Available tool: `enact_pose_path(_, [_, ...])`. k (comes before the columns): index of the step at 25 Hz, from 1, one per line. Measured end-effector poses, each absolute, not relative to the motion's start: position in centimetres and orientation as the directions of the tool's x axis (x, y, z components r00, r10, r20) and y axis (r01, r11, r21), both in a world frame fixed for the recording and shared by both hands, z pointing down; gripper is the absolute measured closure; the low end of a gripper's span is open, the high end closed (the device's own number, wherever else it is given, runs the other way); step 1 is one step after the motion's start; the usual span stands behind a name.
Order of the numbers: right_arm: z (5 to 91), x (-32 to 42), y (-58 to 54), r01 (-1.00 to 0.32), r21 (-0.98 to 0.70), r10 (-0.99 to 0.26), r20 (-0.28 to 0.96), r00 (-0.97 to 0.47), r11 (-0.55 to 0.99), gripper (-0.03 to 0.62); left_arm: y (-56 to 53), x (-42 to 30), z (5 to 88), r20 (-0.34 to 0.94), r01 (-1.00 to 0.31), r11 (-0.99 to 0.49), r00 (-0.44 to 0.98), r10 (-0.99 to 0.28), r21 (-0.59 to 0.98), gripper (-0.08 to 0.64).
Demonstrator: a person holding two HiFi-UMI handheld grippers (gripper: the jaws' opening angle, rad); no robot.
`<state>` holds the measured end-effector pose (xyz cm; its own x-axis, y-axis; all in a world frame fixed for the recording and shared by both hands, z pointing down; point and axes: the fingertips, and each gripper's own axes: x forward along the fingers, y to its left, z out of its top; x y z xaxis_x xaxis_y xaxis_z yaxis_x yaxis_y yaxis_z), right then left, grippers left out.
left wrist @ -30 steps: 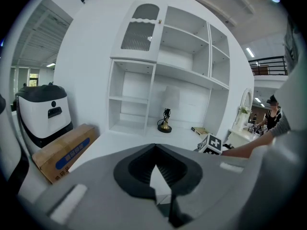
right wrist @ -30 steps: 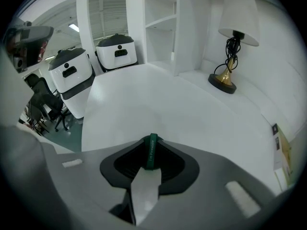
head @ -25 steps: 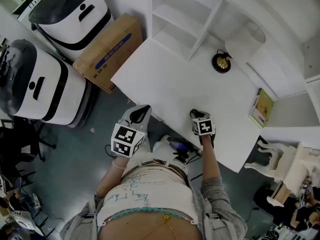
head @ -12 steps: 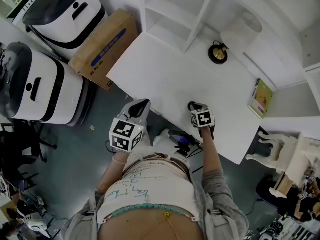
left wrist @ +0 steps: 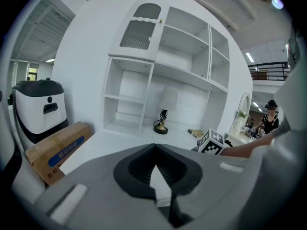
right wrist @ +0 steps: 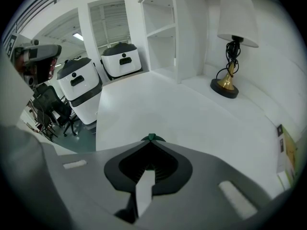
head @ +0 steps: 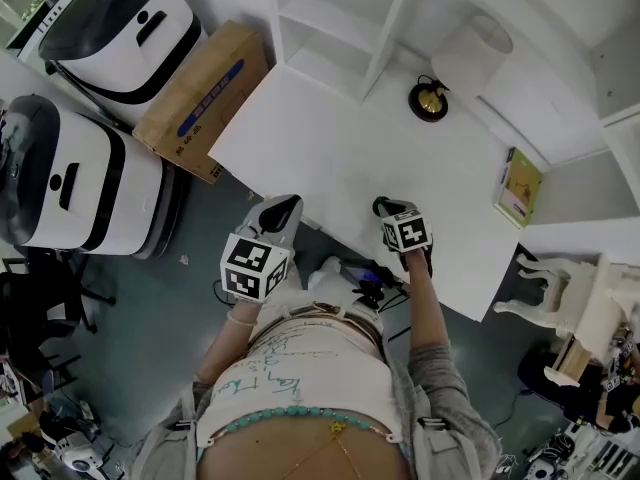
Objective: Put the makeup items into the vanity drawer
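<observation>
My right gripper (head: 386, 209) pinches a green item (right wrist: 152, 137) at the tabletop's (head: 340, 158) near edge, left gripper (head: 280, 211) closed empty; probably drawer next.

**A:** Grey moulded shells on both the left gripper (head: 281, 211) and the right gripper (head: 384, 207), with black ribbed pads (left wrist: 168, 169) inside.

**B:** And just behind each tip there's a white cube (head: 255, 266) with black square markers!

**A:** Further back, a white top (head: 285, 363) with teal handwriting, a teal bead string (head: 290, 420) and a grey sleeve (head: 445, 393).
</observation>
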<state>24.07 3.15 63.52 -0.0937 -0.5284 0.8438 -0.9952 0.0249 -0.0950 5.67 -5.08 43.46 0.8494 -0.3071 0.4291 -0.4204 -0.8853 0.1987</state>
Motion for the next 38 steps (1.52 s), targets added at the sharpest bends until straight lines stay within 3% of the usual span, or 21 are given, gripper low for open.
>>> enact_pose_path(16, [57.9,23.1,3.6,-0.993,-0.121,-0.613,0.783,-0.105,0.014,0.563,-4.2,5.9,43.4,0.403,-0.419,-0.879,0.862,-0.308,0.225,0.558])
enact_pose_path(38, [48.1,20.0,3.7,-0.984,-0.104,-0.719,0.673,-0.175,0.141,0.563,-2.6,6.4,43.1,0.377,-0.431,-0.871,0.866,-0.327,0.235,0.558])
